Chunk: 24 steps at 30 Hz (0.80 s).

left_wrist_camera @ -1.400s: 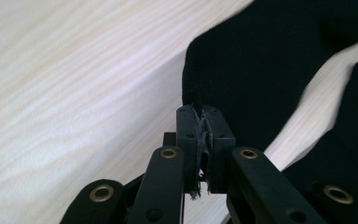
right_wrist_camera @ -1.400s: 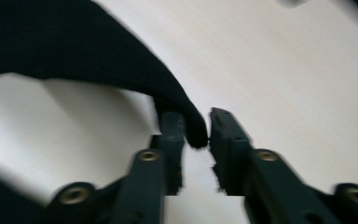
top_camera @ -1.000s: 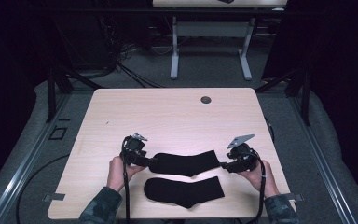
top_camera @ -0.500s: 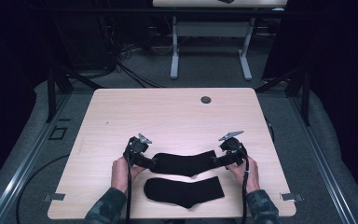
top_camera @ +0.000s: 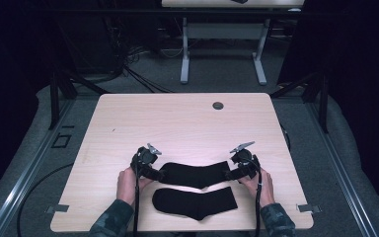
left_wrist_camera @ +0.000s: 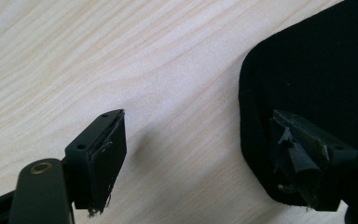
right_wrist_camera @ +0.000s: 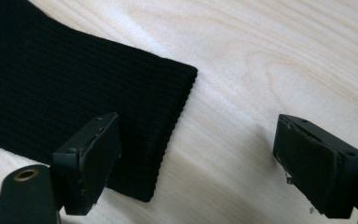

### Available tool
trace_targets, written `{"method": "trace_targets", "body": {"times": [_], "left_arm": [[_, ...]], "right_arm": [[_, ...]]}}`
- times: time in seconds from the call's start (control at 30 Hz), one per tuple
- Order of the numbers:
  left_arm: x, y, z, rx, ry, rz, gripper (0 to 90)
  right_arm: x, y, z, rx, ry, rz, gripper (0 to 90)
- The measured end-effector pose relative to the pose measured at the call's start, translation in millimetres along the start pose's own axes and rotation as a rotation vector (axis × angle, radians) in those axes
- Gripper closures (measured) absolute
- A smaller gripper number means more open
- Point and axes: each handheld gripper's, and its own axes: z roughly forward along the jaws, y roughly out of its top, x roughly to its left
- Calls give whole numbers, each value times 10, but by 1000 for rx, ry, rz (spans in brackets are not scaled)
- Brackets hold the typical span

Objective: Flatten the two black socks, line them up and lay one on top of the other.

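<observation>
Two black socks lie on the wooden table (top_camera: 177, 123). The upper sock (top_camera: 195, 174) stretches between my two grippers, and the lower sock (top_camera: 196, 202) lies just in front of it. My left gripper (top_camera: 154, 170) is at the upper sock's rounded toe (left_wrist_camera: 307, 84). Its jaws (left_wrist_camera: 196, 128) have just been opening and stand apart, with the toe's edge under the right jaw and no pad pressing it. My right gripper (top_camera: 233, 172) is at the ribbed cuff (right_wrist_camera: 121, 93). Its jaws (right_wrist_camera: 196, 130) have also just been opening, and the cuff's corner lies loose between them.
A round grommet hole (top_camera: 218, 105) sits near the table's far edge. Bare wood spreads beyond the socks. Behind the table stand another table's white legs (top_camera: 184, 54), with cables (top_camera: 128, 69) on the floor.
The right gripper has moved inward and down to the cuff. Both grippers' jaws have spread, and the upper sock now lies flat on the table.
</observation>
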Motion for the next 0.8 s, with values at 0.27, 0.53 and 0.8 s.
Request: {"method": "trace_targets", "body": {"times": [0.27,0.53,0.8], "left_arm": [[32,-59,-22,1,0,-4,172],[158,-243,-298,-136,-18,-111,1],[366,-719,-469,-169,24,-212,1]], "right_arm": [[69,-75,-24,-19,5,-4,137],[-3,-143,-193,-123,37,61,0],[-108,-387,-432,-173,10,92,0]]}}
